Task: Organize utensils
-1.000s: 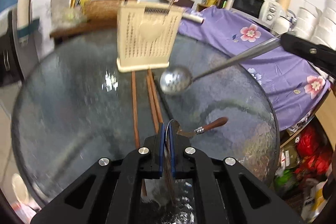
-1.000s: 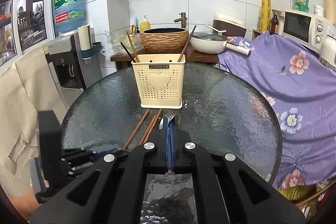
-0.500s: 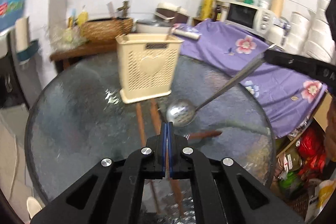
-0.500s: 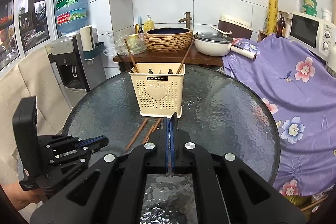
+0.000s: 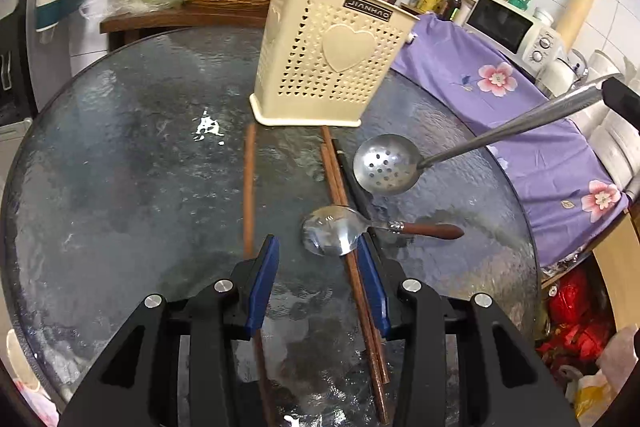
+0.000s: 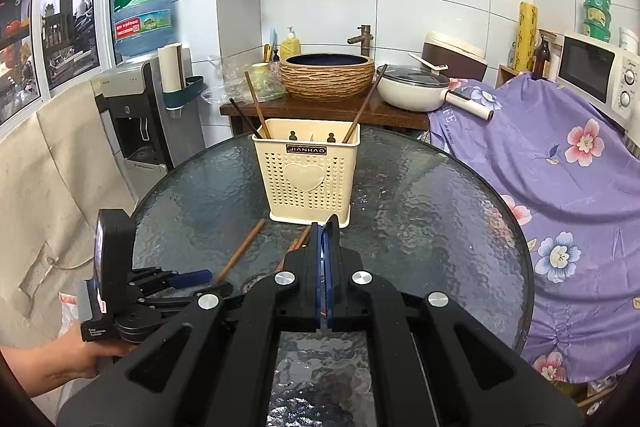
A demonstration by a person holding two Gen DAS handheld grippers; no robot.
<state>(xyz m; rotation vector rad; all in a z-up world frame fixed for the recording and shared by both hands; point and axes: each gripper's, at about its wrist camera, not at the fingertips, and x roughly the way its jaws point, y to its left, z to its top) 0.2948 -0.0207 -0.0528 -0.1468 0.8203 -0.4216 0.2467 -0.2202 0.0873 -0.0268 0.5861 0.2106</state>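
Left wrist view shows the left hand-held gripper [image 5: 318, 279], shut half a second ago, now spread above the wooden-handled spoon [image 5: 334, 230] on the worktop [image 5: 120, 167], ready to grasp, while the right hand-held gripper [image 6: 323, 227] stays clamped on the slotted ladle [image 5: 386, 164] short of the utensil caddy [image 5: 326, 57].

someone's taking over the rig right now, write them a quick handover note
Left gripper: open, empty, low over the glass table.
Right gripper: shut on the slotted ladle, held above the table, not yet in the cream holder.
Done: a few chopsticks stand in the holder.
Left: ladle, wooden-handled spoon lying across the chopstick pair, and single chopstick, all in front of the holder.
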